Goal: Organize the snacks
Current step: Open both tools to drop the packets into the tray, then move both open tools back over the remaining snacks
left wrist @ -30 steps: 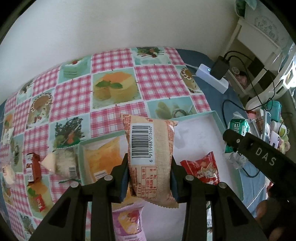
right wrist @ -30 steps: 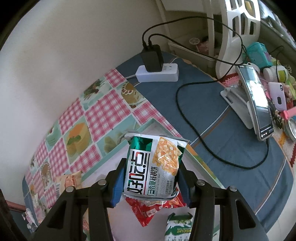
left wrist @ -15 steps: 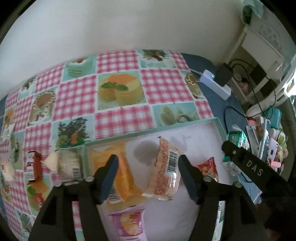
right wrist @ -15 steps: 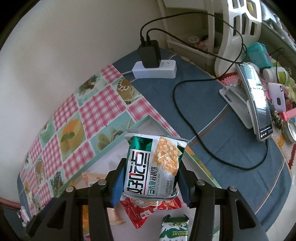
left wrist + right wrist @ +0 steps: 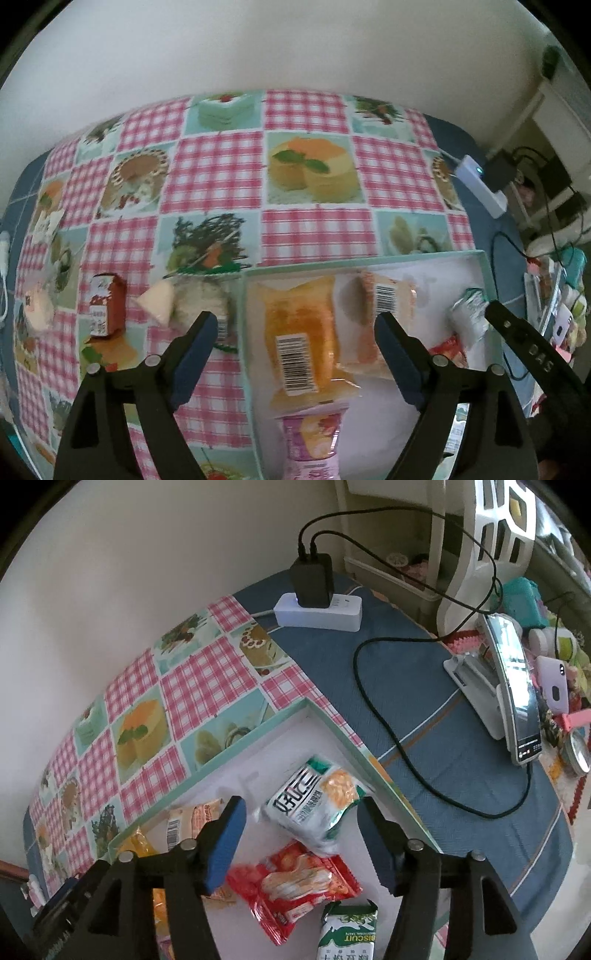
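Green-rimmed box (image 5: 236, 738) holding snack packets (image 5: 314, 805), both tongs opening empty, power strip (image 5: 317, 613) and cable (image 5: 391, 731) beside.

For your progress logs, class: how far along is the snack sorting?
Done: several packets lie in the box, including the green packet. In hand: nothing; the left gripper and right gripper are opening, holding nothing. Left: the red packet and others beside the box.

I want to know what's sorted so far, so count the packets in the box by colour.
Orange packet: 1
Peach packet: 1
Pink packet: 1
Red packet: 1
Green packets: 2
Total: 6
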Motion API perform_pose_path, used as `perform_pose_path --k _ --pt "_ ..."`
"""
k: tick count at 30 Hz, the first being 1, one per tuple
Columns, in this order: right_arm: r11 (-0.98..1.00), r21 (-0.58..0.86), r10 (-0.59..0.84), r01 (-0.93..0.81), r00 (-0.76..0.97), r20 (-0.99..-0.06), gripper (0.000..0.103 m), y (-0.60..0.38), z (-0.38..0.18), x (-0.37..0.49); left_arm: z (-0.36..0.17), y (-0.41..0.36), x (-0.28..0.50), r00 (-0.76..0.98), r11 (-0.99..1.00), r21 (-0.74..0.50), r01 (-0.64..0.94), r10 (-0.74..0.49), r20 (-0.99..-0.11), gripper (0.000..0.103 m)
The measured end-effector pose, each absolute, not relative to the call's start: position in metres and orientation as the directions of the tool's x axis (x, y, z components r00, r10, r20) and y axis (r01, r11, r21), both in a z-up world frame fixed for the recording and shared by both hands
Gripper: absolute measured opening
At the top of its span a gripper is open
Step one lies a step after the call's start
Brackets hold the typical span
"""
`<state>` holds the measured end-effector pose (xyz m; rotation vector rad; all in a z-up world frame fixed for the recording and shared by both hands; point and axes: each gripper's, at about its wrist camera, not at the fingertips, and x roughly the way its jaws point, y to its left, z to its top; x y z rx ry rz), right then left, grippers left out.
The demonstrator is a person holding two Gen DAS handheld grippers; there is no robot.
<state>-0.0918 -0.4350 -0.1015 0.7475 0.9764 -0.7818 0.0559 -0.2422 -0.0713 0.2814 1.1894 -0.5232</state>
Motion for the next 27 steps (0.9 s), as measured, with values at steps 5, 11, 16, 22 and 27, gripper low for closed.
perform_pose_path --k 5,11,16,22,27 --pt "0.529 0.171 -0.239 0.831 0.339 -0.91 0.075 -0.428 -0.097 -0.09 -0.07 -0.224 0.068 0.292 0.878 -0.056 0.475 -0.217 -0.931 0.088" --pt "0.569 0.146 -0.264 0.809 0.348 -0.899 0.087 -0.414 -0.088 -0.086 -0.066 -0.2 0.081 0.331 0.906 -0.02 0.423 -0.175 -0.927 0.099" --pt "0.607 0.14 -0.267 0.782 0.367 -0.891 0.097 -0.396 -0.083 -0.08 -0.067 -0.179 0.089 0.342 0.916 0.018 0.401 -0.131 -0.93 0.099" --pt "0.66 0.128 -0.253 0.74 0.379 -0.89 0.103 -0.367 -0.082 -0.071 -0.068 -0.142 0.099 0.35 0.94 0.05 0.338 -0.076 -0.934 0.099" --pt "0.704 0.129 -0.233 0.699 0.398 -0.887 0.103 -0.341 -0.077 -0.066 -0.061 -0.109 0.104 0.372 0.954 0.065 0.292 -0.051 -0.927 0.099"
